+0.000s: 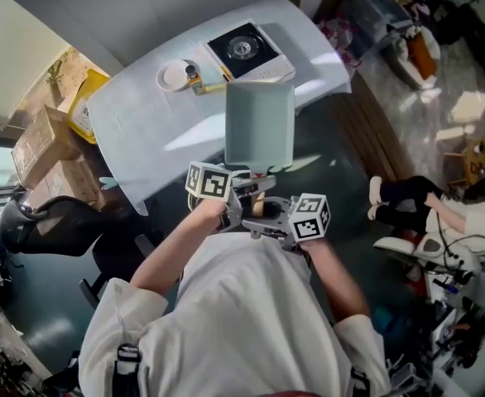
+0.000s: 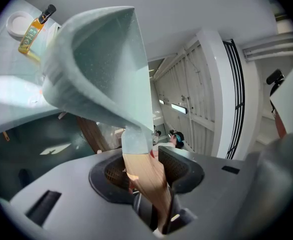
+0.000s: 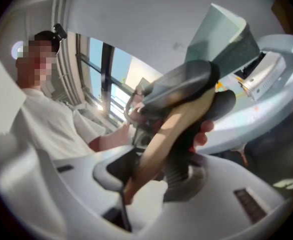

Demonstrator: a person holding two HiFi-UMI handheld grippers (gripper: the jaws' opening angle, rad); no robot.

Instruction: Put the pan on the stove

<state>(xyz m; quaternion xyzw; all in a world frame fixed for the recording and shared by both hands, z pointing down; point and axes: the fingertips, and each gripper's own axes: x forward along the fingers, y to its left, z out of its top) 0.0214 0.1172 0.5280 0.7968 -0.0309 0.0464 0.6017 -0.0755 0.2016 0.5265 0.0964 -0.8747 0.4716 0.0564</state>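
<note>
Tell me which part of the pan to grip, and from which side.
The wooden handle, from its free end, on the person's side. It is a narrow flat strip that fits between jaws, while the pan body is wide and deep-walled. The left tool and right tool are both clamped on it now.

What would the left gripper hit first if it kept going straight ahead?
Holding the pan out in front, the left gripper would probably meet the table edge first, though its height is unclear.
</note>
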